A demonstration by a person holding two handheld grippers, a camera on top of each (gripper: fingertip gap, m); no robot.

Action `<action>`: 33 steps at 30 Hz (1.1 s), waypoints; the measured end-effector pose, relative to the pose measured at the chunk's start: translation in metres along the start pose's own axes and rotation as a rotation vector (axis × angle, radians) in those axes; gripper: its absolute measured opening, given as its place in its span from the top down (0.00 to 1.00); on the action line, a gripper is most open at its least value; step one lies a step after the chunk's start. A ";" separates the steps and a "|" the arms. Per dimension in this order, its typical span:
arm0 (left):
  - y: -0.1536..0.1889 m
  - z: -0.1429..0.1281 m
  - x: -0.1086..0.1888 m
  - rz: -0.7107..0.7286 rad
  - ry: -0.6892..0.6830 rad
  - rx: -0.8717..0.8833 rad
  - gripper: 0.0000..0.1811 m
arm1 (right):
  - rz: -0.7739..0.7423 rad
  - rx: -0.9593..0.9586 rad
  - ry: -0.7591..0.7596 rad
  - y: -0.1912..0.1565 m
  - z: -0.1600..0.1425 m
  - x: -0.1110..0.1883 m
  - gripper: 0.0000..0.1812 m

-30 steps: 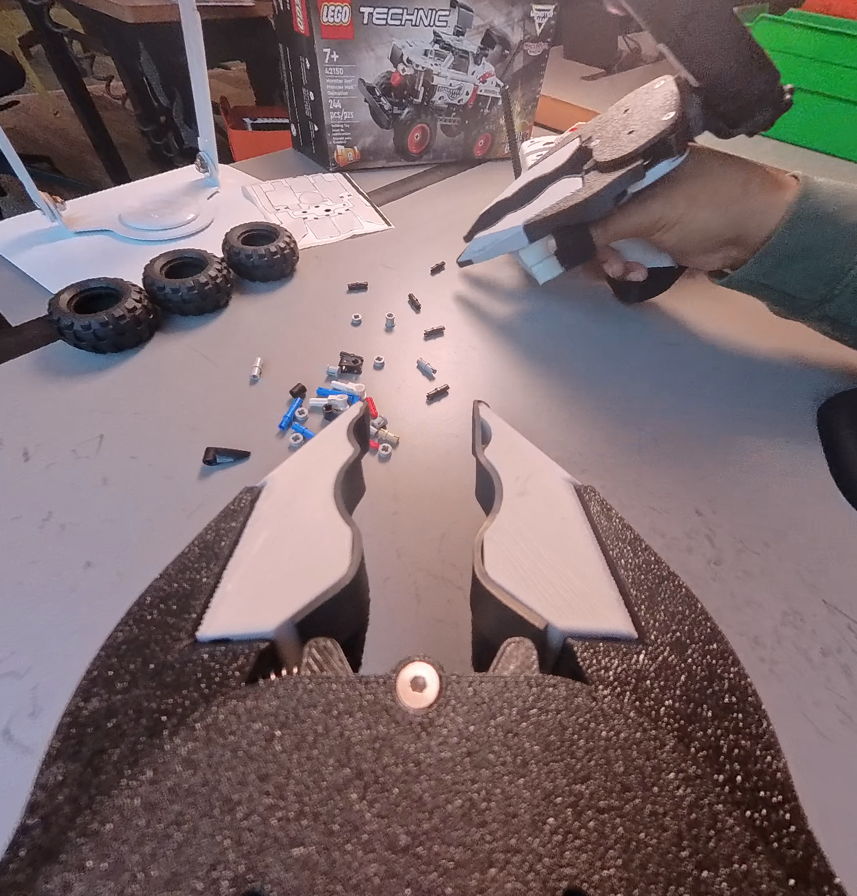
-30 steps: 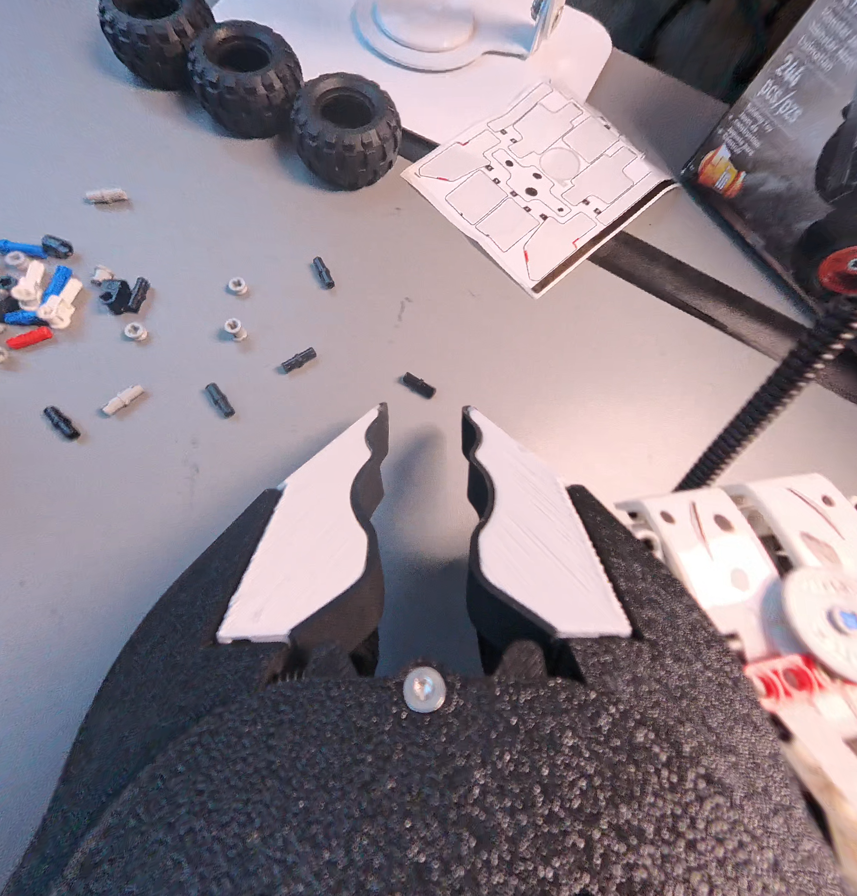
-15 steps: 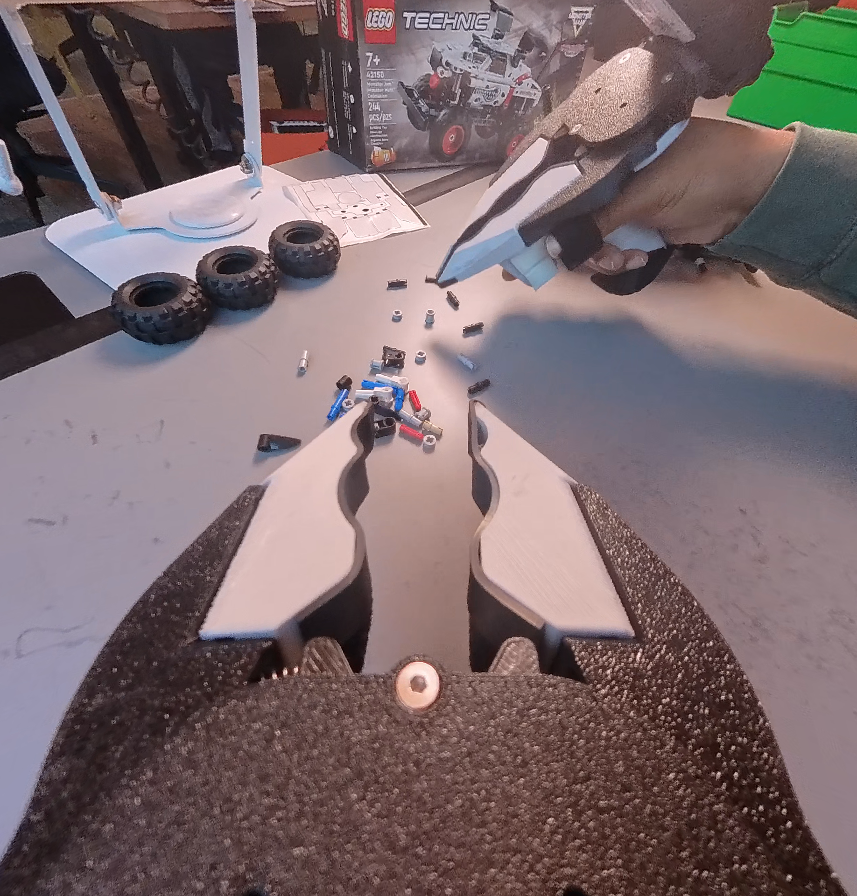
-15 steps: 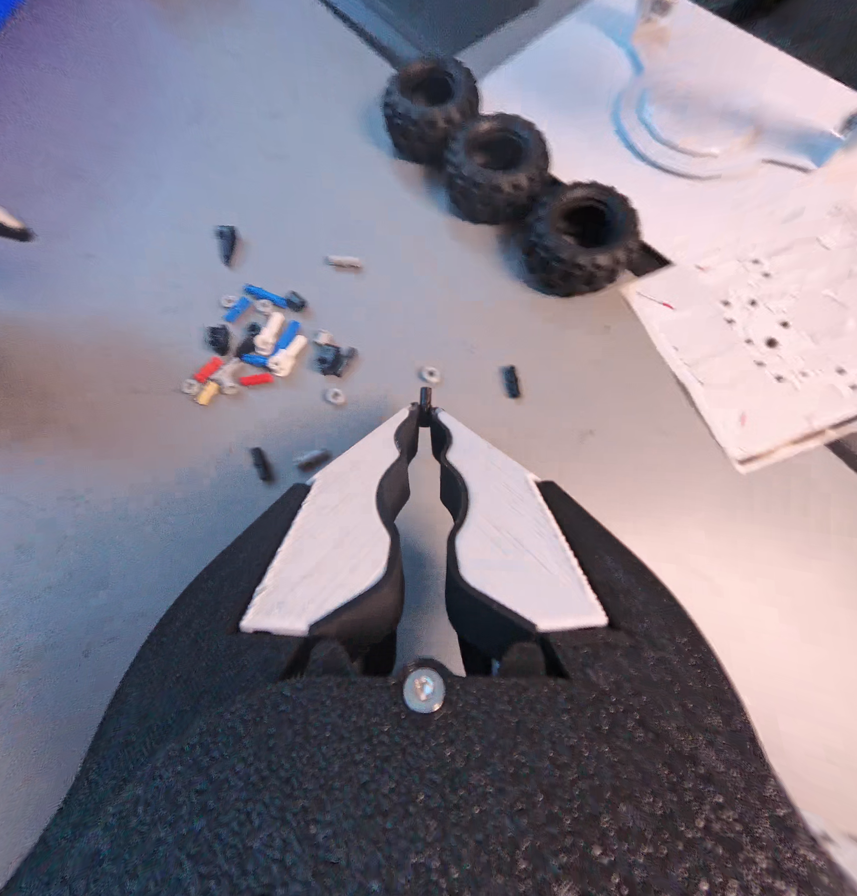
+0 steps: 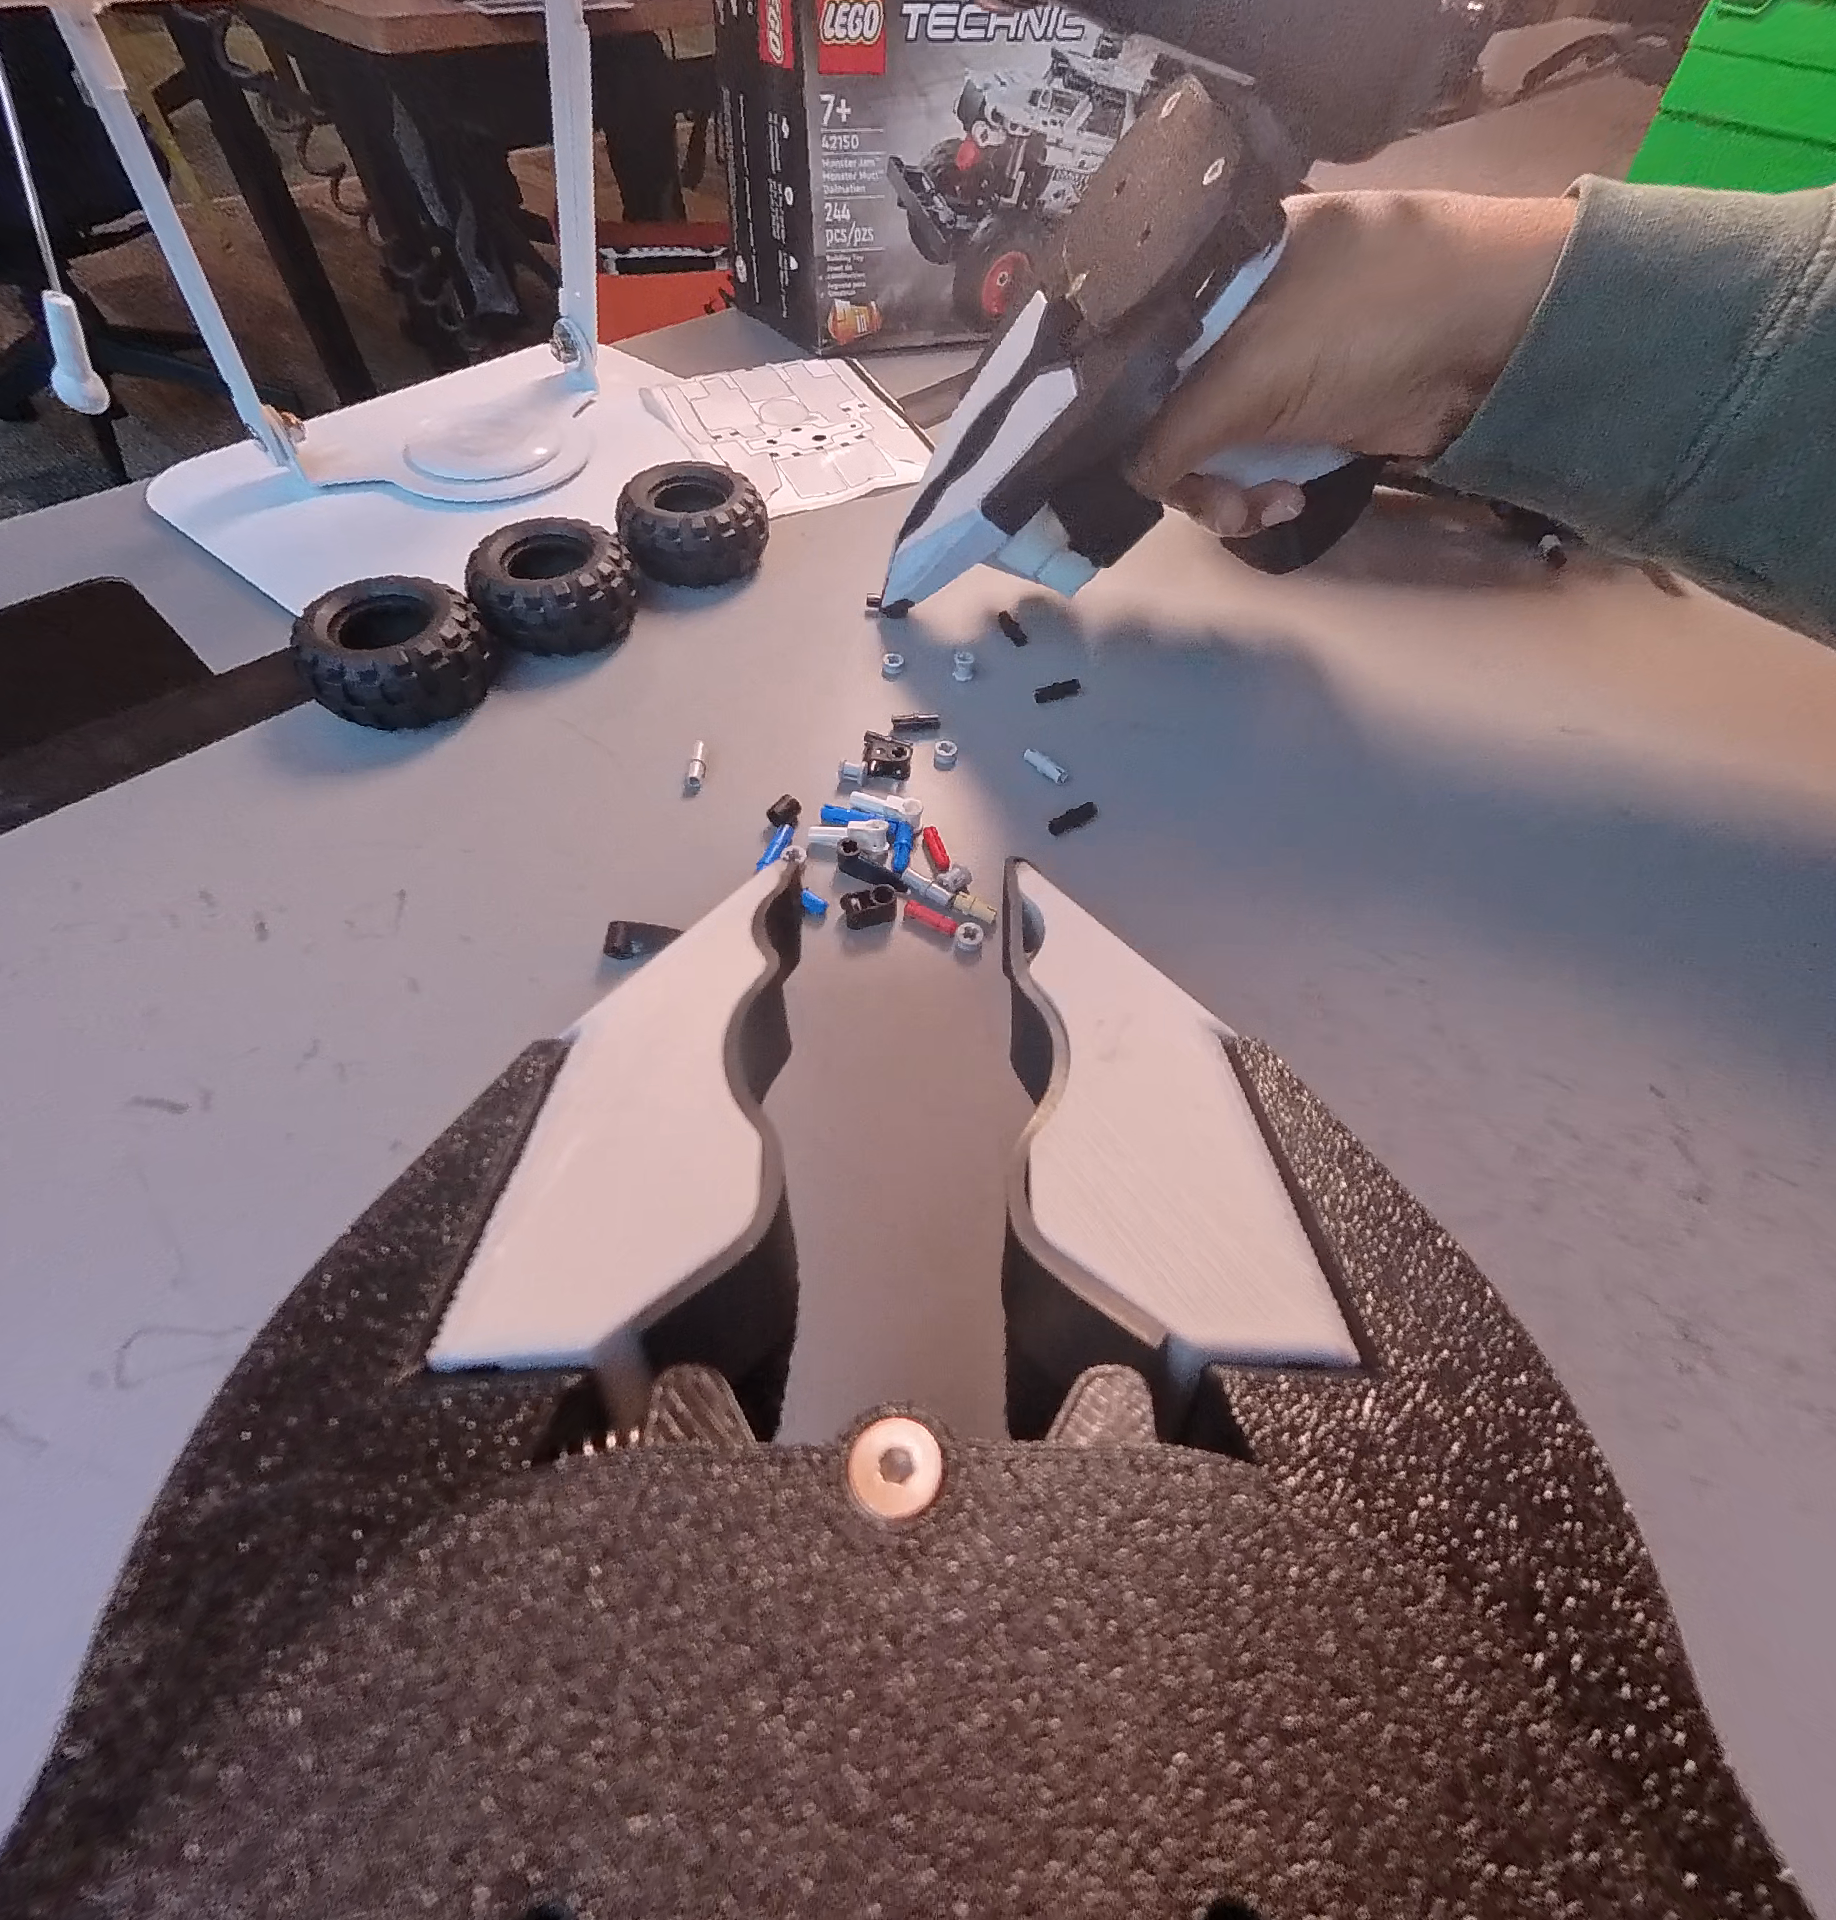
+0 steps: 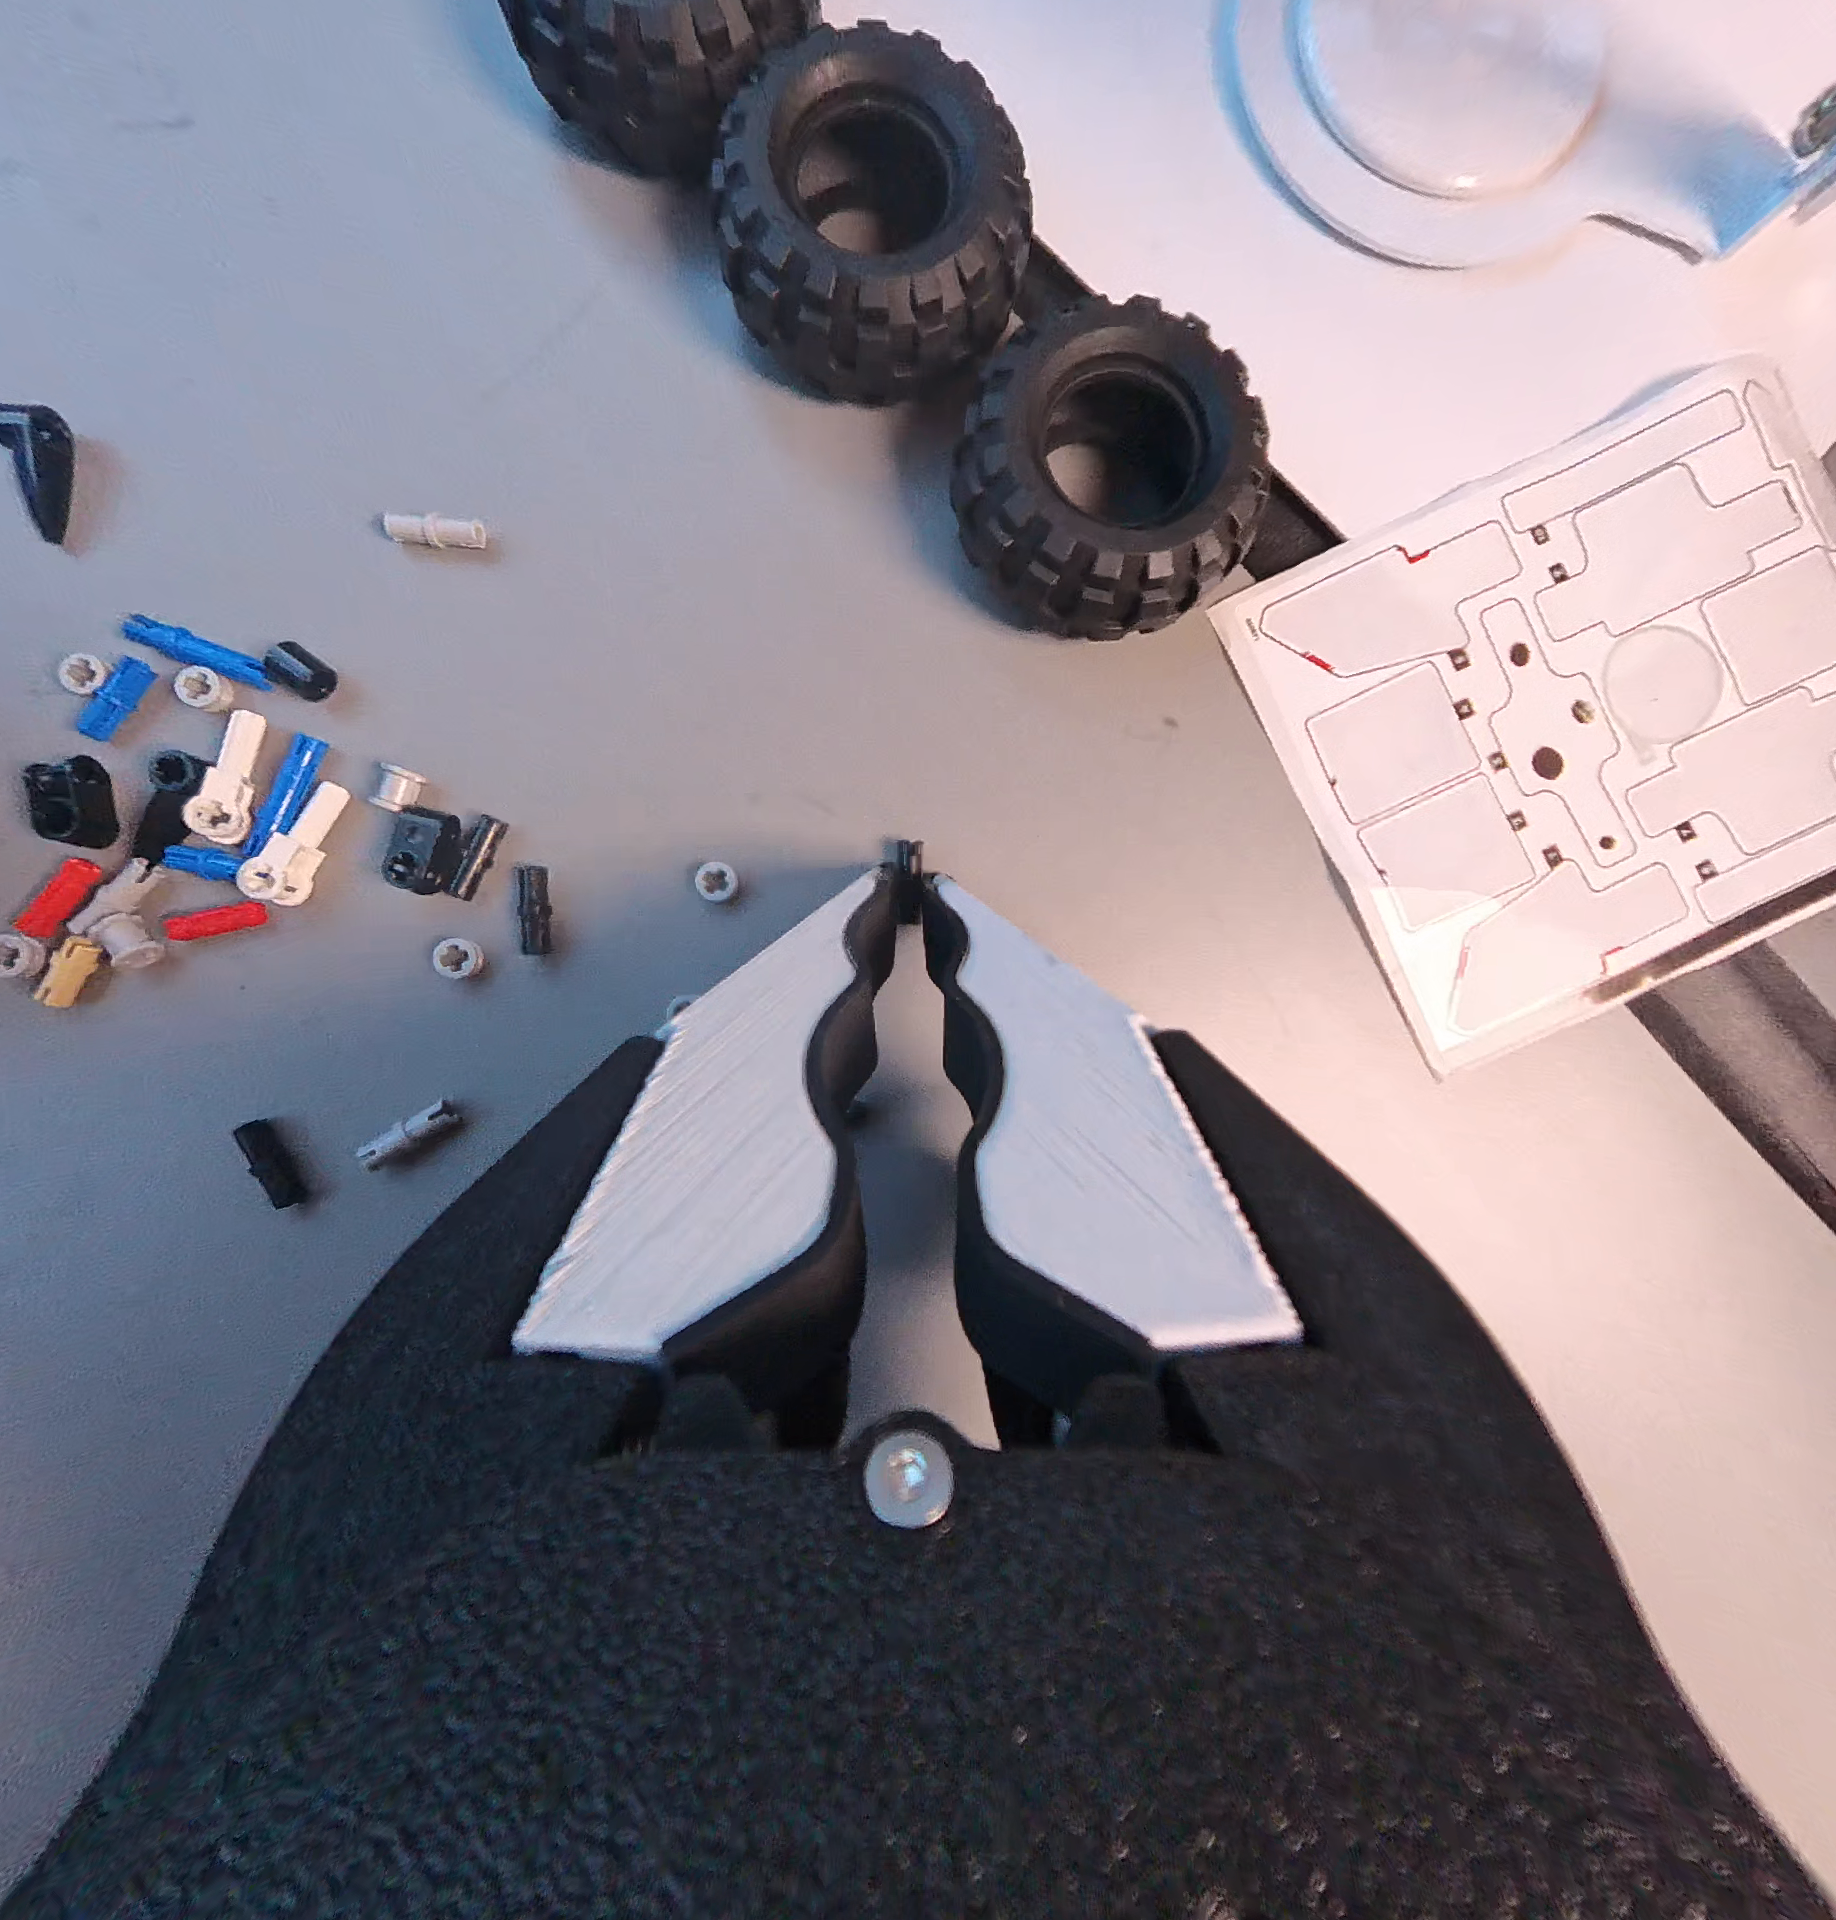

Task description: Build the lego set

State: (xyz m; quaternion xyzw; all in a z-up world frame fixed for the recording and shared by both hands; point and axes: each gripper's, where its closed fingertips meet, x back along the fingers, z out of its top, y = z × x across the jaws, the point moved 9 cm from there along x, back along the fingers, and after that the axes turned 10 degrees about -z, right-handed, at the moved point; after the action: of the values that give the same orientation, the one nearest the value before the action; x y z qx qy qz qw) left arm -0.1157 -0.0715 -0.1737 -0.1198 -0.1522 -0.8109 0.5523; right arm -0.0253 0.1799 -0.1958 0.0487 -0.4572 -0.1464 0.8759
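The right gripper [image 6: 903, 878] had its jaws pinched almost together on a small black plastic connector pin [image 6: 902, 860], tips right down at the grey tabletop [image 5: 1413, 1039]. From the left wrist view that same gripper [image 5: 886, 601] was tilted steeply down, held by a hand [image 5: 1340, 343] in a green sleeve [image 5: 1703, 384], with the pin [image 5: 876, 605] poking out at the tips. Hard to say if the pin was lifted or touching the surface, the view there was a bit soft.

The left gripper [image 5: 901, 883] hovered low over the tabletop with jaws set moderately apart and nothing between them. Just past its tips sat the little heap of loose blue, red, white and black plastic pieces [image 5: 888, 857], same heap [image 6: 176, 810] off to the left in the right wrist view. A few stray black pins and grey bushings were scattered between the heap and the right gripper.

Three chunky black rubber tyres [image 5: 540, 592] sat in a touching row beside a white flat stand base [image 5: 374, 478]. A white sticker sheet [image 6: 1579, 717] lay near the last tyre, and the printed cardboard set box [image 5: 893, 187] stood behind it.
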 end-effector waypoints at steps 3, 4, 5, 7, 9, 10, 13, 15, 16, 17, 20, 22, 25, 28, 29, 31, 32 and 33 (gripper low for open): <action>-0.004 -0.001 0.002 0.015 -0.002 0.003 0.80 | 0.142 0.005 0.130 -0.021 0.012 0.014 0.99; -0.006 -0.001 0.002 0.028 -0.005 0.010 0.80 | 0.203 0.028 0.166 -0.033 0.017 0.021 0.99; -0.009 -0.002 0.003 0.038 -0.012 0.020 0.80 | 0.245 0.073 0.188 -0.045 0.019 0.026 0.99; -0.012 -0.004 0.003 0.046 -0.027 0.037 0.80 | 0.294 0.152 0.162 -0.065 0.016 0.029 0.98; -0.013 -0.006 0.003 0.051 -0.041 0.043 0.80 | 0.278 0.189 0.150 -0.074 0.012 0.026 0.90; -0.014 -0.007 0.003 0.058 -0.052 0.042 0.80 | 0.278 0.190 0.171 -0.074 0.011 0.027 0.89; -0.014 -0.011 0.000 0.064 -0.090 0.038 0.79 | 0.297 0.090 0.283 -0.066 0.009 0.043 0.88; -0.013 -0.011 -0.001 0.063 -0.099 0.027 0.79 | 0.305 0.019 0.394 -0.060 0.003 0.064 0.88; -0.011 -0.011 -0.001 0.059 -0.100 0.017 0.79 | 0.313 -0.006 0.461 -0.059 -0.002 0.076 0.88; -0.010 -0.010 -0.002 0.052 -0.098 0.003 0.79 | 0.307 -0.020 0.525 -0.059 -0.008 0.088 0.87; -0.004 -0.007 -0.002 0.032 -0.071 -0.017 0.78 | 0.190 -0.012 0.693 -0.066 -0.032 0.120 0.85; 0.000 -0.004 -0.003 0.032 -0.051 -0.014 0.76 | 0.118 -0.005 0.719 -0.074 -0.049 0.135 0.82; 0.008 -0.003 -0.005 0.049 -0.059 -0.039 0.75 | -0.020 0.000 0.677 -0.083 -0.072 0.149 0.76; 0.017 -0.006 -0.009 0.073 -0.093 -0.043 0.74 | -0.195 0.000 0.638 -0.081 -0.094 0.161 0.71; 0.021 -0.004 -0.009 0.081 -0.090 -0.038 0.72 | -0.211 -0.041 0.638 -0.080 -0.100 0.165 0.70; 0.029 0.001 -0.007 0.124 -0.079 -0.030 0.70 | -0.187 -0.145 0.615 -0.084 -0.111 0.171 0.64; 0.035 0.004 -0.006 0.150 -0.078 -0.029 0.68 | -0.168 -0.181 0.596 -0.088 -0.116 0.173 0.60; 0.040 0.005 -0.005 0.178 -0.077 -0.030 0.67 | -0.161 -0.207 0.589 -0.094 -0.120 0.176 0.58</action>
State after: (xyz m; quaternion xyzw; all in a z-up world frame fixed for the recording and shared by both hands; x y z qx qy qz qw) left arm -0.0762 -0.0789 -0.1662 -0.1721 -0.1497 -0.7555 0.6142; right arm 0.1478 0.0320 -0.1470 0.0357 -0.1617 -0.2406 0.9564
